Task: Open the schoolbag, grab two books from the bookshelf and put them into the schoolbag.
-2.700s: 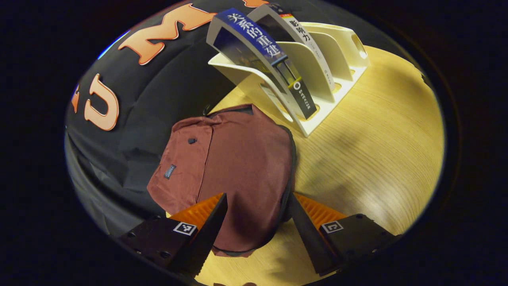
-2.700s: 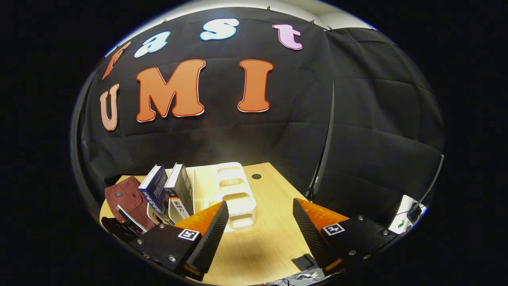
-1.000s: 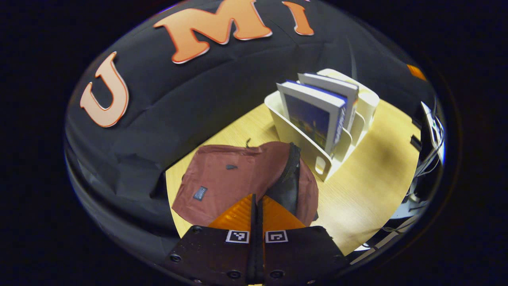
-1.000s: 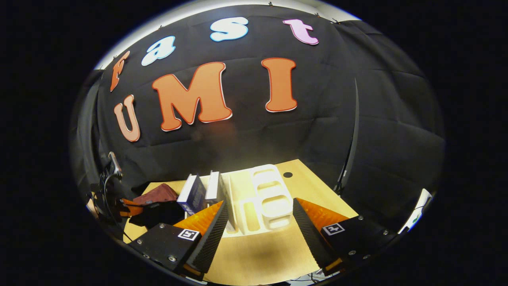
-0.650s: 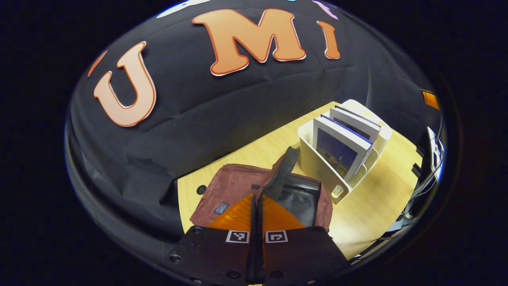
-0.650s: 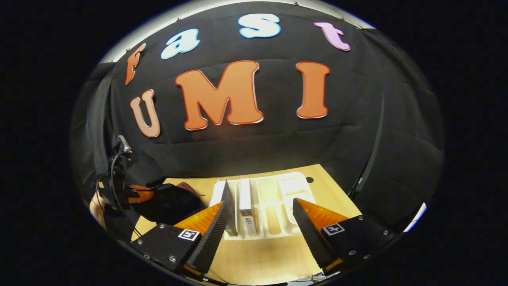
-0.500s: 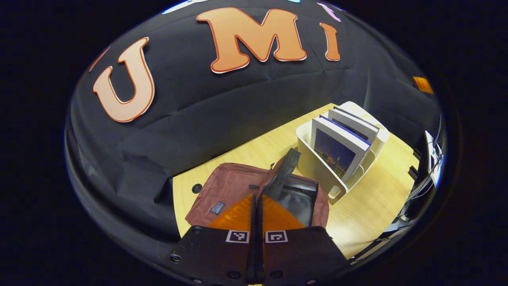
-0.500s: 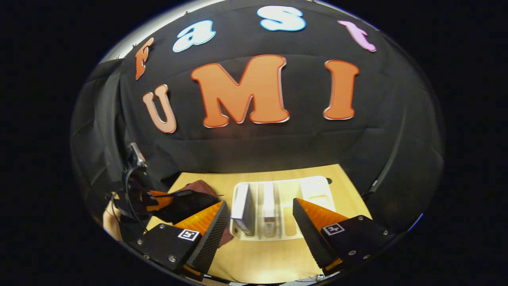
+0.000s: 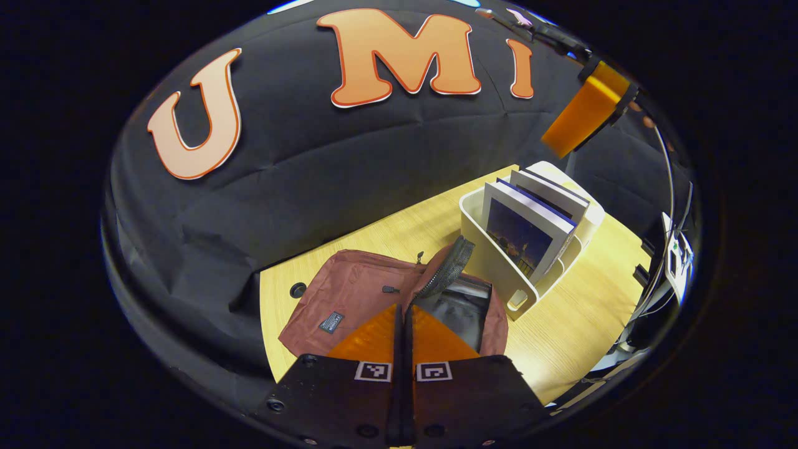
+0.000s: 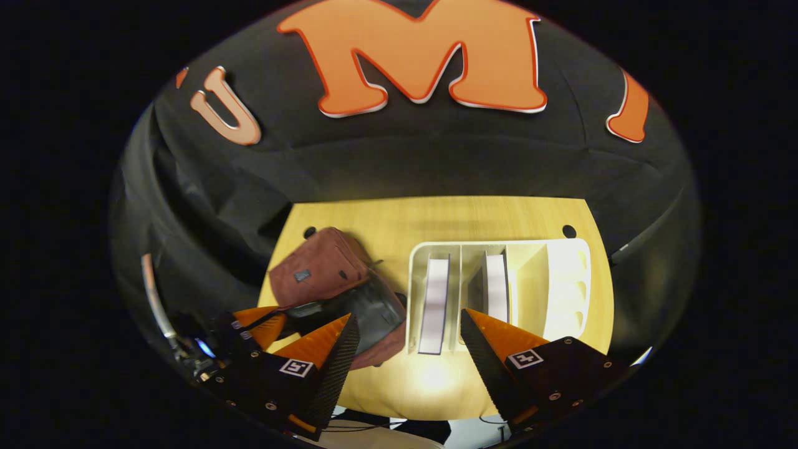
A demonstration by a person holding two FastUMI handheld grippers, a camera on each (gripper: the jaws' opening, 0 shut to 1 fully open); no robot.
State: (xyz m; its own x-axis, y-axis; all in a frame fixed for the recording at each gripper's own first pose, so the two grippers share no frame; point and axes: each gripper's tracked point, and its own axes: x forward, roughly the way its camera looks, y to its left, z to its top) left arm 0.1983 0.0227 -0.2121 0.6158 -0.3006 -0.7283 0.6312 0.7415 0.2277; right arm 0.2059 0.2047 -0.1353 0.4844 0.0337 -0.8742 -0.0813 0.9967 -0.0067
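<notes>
Pale wood-grain laminate covers the tabletop (image 10: 436, 218), which carries two small round dark holes near its far edge and is backed by creased black cloth. On its left side lies one schoolbag (image 10: 324, 268) of soft maroon woven fabric with a small dark label patch; its zipper is undone, and the raised flap shows a toothed black zip edge and a dark, slightly glossy lining inside (image 9: 458, 308). Just right of it, close enough that I cannot tell if they touch, stands one bookshelf (image 10: 561, 280), a smooth cream plastic rack with rounded corners, thin upright dividers and oval cut-outs in its walls. Two books sit in it, each in its own slot: the left book (image 10: 434, 305) in the slot nearest the bag and the right book (image 10: 496, 287) in the next slot over, both showing white page blocks from above. In the left gripper view the nearer book's cover (image 9: 520, 234) is dark blue with a night scene. The left gripper (image 9: 404, 324) has its jaws pressed together over the bag's opened edge, though what they pinch, if anything, is hidden. The right gripper (image 10: 408, 340) hovers above the rack with jaws spread wide and nothing between them.
</notes>
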